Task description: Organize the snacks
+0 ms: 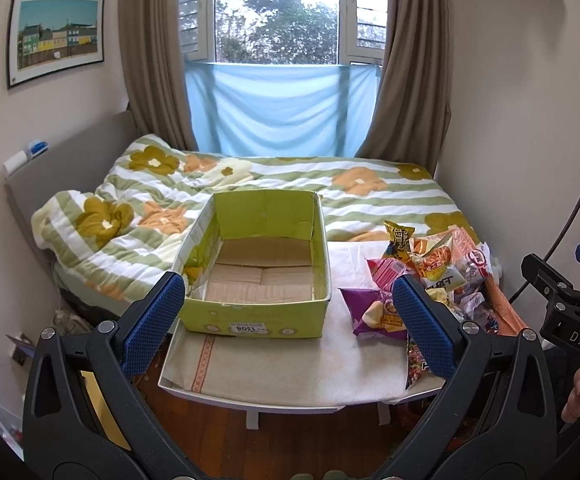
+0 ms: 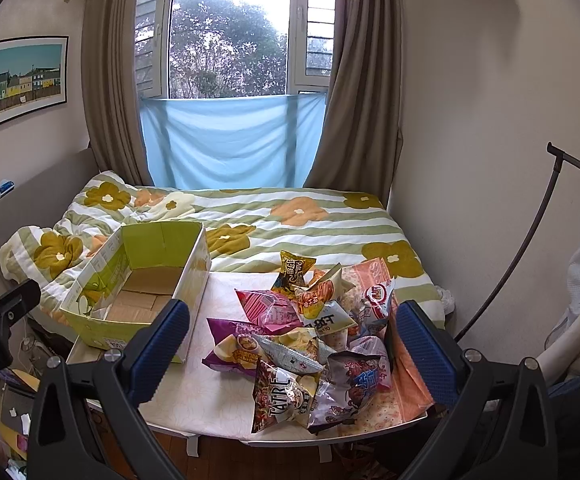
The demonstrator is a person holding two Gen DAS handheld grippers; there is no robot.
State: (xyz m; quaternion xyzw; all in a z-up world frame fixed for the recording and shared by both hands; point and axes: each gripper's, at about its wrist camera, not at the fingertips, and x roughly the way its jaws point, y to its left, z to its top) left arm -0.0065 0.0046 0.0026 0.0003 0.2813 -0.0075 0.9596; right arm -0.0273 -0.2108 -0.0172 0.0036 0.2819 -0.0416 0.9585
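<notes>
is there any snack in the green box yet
No, the green box shows only its bare cardboard floor; the snack bags lie beside it.

A white sticker (image 1: 249,327) on the green box's (image 1: 250,316) near wall reads "1308", upside down. One snack bag (image 2: 280,394) says "TATRE". The right gripper's body (image 1: 578,336) reads "DAS".

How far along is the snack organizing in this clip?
Nothing looks done: the green cardboard box shows a bare bottom. Nothing is in hand: the left gripper and right gripper are both open and empty. All the snack packets remain heaped on the table, beside the box.
</notes>
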